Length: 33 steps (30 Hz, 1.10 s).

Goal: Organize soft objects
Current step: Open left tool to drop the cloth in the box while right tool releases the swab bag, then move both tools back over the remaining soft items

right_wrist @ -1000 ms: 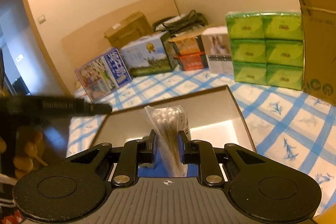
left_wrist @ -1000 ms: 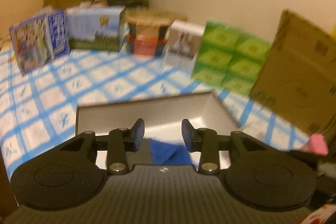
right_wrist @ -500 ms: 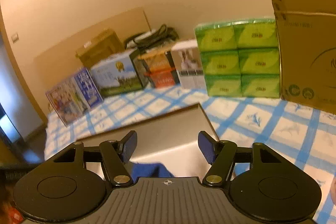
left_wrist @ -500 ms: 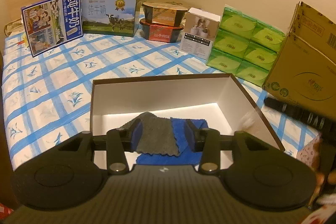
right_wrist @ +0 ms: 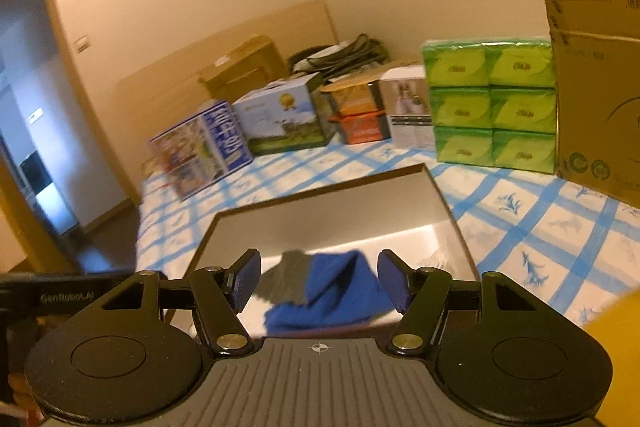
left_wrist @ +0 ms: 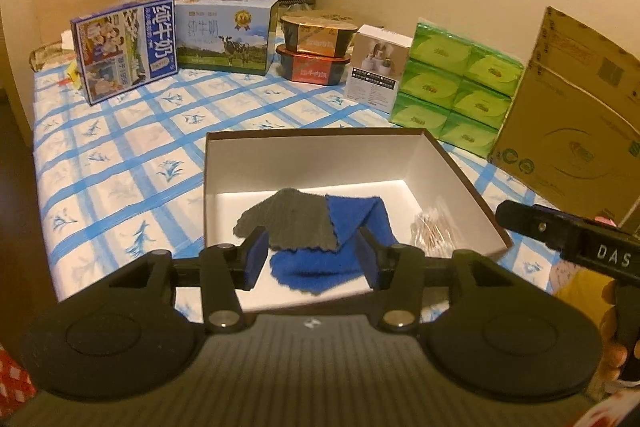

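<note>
Currently both grippers empty, soft items sitting in the white box (left_wrist: 436, 163).

We see the left gripper (left_wrist: 311, 254) and right gripper (right_wrist: 319, 279) with jaws spread, holding nothing, hovering at the box's near edge. Inside the box: grey cloth (left_wrist: 290, 219) overlapping the blue cloth (left_wrist: 360, 223) mid-floor, cotton swab packet (left_wrist: 434, 227) by the right wall. Cloths look light, limp, grippy; we'd pinch a raised fold or corner. Packet looks light, crinkly, likely slippery, so we'd grip across its middle, gently.
</note>
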Available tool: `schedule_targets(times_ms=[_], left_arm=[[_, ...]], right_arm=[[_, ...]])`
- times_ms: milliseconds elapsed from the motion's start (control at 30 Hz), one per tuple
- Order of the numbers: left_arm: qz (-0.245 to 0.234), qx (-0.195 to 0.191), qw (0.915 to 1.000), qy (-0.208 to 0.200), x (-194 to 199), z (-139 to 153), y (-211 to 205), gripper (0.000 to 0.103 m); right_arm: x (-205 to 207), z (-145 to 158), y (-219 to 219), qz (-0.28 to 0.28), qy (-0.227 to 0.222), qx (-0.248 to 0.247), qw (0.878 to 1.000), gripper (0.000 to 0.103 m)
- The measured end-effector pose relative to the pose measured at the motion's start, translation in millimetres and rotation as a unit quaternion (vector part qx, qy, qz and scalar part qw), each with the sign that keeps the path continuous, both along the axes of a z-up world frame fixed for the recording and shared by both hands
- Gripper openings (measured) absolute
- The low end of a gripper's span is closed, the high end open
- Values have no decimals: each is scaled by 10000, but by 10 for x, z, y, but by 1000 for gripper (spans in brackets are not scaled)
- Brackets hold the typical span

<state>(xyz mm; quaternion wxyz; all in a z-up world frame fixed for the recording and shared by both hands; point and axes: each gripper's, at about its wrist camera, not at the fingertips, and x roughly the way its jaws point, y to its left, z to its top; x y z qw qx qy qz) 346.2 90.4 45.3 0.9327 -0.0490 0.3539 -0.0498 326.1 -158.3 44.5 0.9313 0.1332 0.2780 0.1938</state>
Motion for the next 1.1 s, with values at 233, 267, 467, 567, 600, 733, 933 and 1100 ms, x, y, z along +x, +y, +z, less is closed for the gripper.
schedule_targets(times_ms=[233,267,467,567,600,733,933,1100], left_arm=[[58,80,9999,-94,-603,100,-49,48],[76,46,9999,-86,-694,105,-52,48],[130,-133,9998,-9,-1148,101,-70,54],[157,-69,9998,45,-1347,62,-108,55],[173,-39,9998,77,-1413,40,-123,55],[160,-27,9997,198,-1627,-34,-166,55],[166,64,9997,181,-1851,-48,-210,66],[181,250,9995,82,-2027,-42,-231,71]], right_arm=[[-527,47,-164,87,61,82,9999,65],[-588,53,-199,88,63,93,9999,65],[-892,18,-372,84,297,162,9994,66],[-1031,-18,-432,123,413,212,9988,67],[-1075,-29,-447,156,429,224,9987,67],[-1213,-41,-468,223,486,151,9985,67],[-1413,-70,-467,295,477,5,9984,67],[-1514,-137,-499,328,596,53,9977,67]])
